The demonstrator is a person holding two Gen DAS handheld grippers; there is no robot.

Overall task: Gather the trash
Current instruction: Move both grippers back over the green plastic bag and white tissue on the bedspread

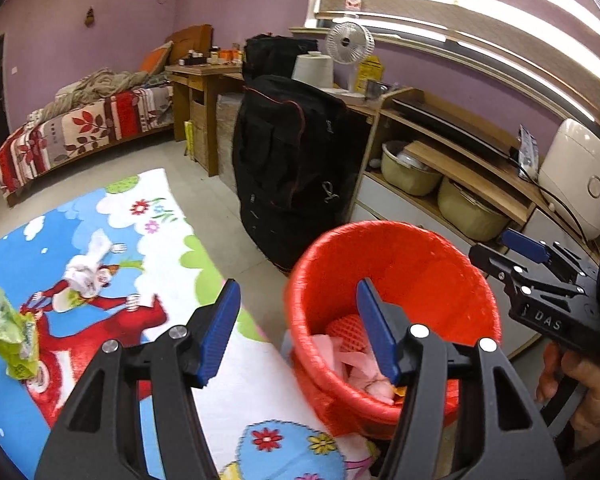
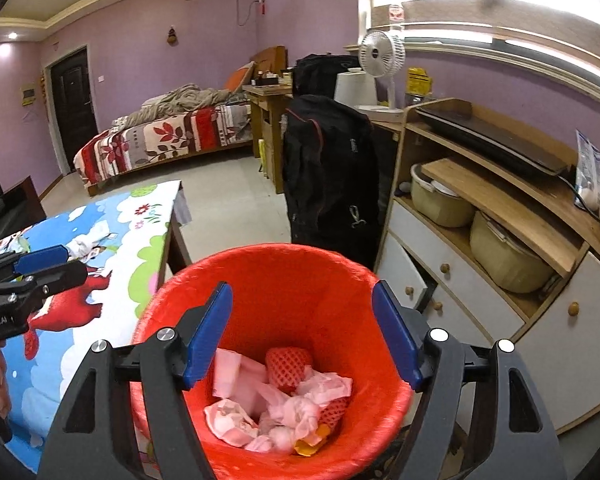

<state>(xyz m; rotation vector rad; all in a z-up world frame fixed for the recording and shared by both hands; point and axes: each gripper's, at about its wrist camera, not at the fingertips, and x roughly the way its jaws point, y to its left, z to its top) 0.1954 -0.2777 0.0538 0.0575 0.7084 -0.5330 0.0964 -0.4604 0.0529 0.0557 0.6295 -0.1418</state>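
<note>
On my left-wrist view, far left: a crumpled green-and-yellow plastic wrapper (image 1: 10, 332) lies near the left edge of the desk (image 1: 112, 208), which wears a bright cartoon-print cloth in blue, red and white. Further in, toward the middle of the cloth, a wad of white tissue (image 1: 87, 266) rests on the printed figure.

Left gripper (image 1: 298, 332): my blue-padded fingers (image 1: 220, 330) stand spread with nothing between them; one lies over the desk's right edge, the other over the bin.

Next item: a round red plastic waste bin (image 2: 180, 304), lined with a red bag, standing just beside the desk's right edge. Contents: crumpled pink tissues (image 2: 300, 400), pink paper sheets (image 2: 236, 372), a red foam net sleeve (image 2: 288, 364) and an orange scrap (image 2: 310, 442).

Right gripper (image 2: 302, 334): held above the bin's mouth, blue fingers (image 2: 396, 336) spread wide, empty; the trash shows well below the gap. A hand (image 1: 580, 392) grips its handle.

Beyond the bin: a tall black fabric bag (image 2: 328, 168) on the floor. Far right: a wooden cabinet with white drawers (image 2: 460, 248), two beige pots (image 2: 504, 252) on its shelf.
</note>
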